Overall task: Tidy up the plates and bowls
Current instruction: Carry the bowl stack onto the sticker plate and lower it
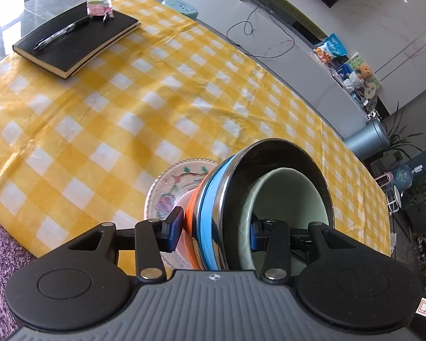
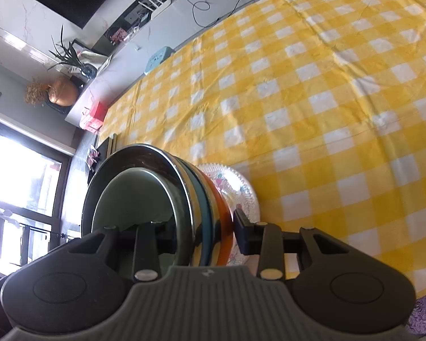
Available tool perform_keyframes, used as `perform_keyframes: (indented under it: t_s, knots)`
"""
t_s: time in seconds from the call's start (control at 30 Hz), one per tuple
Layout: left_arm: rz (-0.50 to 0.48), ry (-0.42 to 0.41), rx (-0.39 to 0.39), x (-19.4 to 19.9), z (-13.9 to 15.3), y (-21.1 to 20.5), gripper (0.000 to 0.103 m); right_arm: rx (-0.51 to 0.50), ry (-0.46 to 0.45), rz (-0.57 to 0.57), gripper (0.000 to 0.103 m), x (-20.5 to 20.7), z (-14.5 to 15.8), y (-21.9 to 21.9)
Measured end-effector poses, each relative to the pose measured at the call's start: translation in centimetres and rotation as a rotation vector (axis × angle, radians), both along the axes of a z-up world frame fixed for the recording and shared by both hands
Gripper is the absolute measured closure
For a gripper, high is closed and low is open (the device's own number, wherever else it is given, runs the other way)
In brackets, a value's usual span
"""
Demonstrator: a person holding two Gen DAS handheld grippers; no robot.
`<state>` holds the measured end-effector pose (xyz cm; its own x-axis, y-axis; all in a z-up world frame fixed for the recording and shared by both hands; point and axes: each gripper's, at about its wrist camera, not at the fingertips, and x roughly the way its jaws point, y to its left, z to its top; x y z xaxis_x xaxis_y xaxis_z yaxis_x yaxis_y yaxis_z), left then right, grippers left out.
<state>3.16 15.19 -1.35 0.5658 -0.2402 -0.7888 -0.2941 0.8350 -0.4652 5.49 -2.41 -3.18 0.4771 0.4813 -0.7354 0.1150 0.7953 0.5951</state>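
Bowls nested into one stack [image 1: 213,216] sat gripped from both sides: a pale green ceramic bowl [image 1: 289,199] lay inside a shiny steel bowl with a blue band [image 1: 272,153], and below that showed an orange-sided bowl [image 1: 190,213]. The left hand-held gripper [image 1: 213,231] was closed narrow on the stack's wall, one pad [image 1: 174,228] pressing the orange outside and the other reaching inside the green bowl. The right hand-held gripper [image 2: 204,227] clamped the opposite wall the same way, with its outer pad [image 2: 242,234] against the orange side [image 2: 223,218] and its inner finger tucked within the green bowl [image 2: 133,199], hidden behind the steel rim [image 2: 144,150]. Pinching the rims from two sides probably kept the heavy, slippery stack level and stopped the inner bowls sliding. Under the stack lay a clear glass plate with a beaded rim and painted flowers [image 1: 167,182], resting on the yellow-and-white checked cloth of the counter [image 1: 127,108] close to its near edge; whether the stack touched the plate or hung just above it could not be told. That position suggested the bowls were being set down on, or lifted off, the plate. Well apart, toward the far left corner, a black notebook [image 1: 79,39] carried a pen [image 1: 62,32].
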Motion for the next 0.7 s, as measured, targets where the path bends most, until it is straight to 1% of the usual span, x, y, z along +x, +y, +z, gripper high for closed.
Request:
perform_keyframes:
  t_s: [0.13, 0.33, 0.43, 0.7]
  knots:
    - [0.015, 0.02, -0.017, 0.3, -0.8, 0.7, 0.054, -0.016, 0.018, 0.012, 0.067, 0.5, -0.5, 0.9]
    - [0.014, 0.048, -0.034, 1.2, -2.0, 1.0, 0.054, -0.033, 0.053, 0.003, 0.067, 1.5, -1.2, 1.1]
    - [0.023, 0.05, -0.046, 1.7, -2.3, 1.4, 0.054, -0.04, 0.056, 0.004, 0.066, 2.1, -1.4, 1.4]
    - [0.024, 0.044, -0.042, 2.4, -2.4, 1.9, 0.054, -0.056, 0.059, 0.011, 0.066, 3.3, -1.4, 2.1]
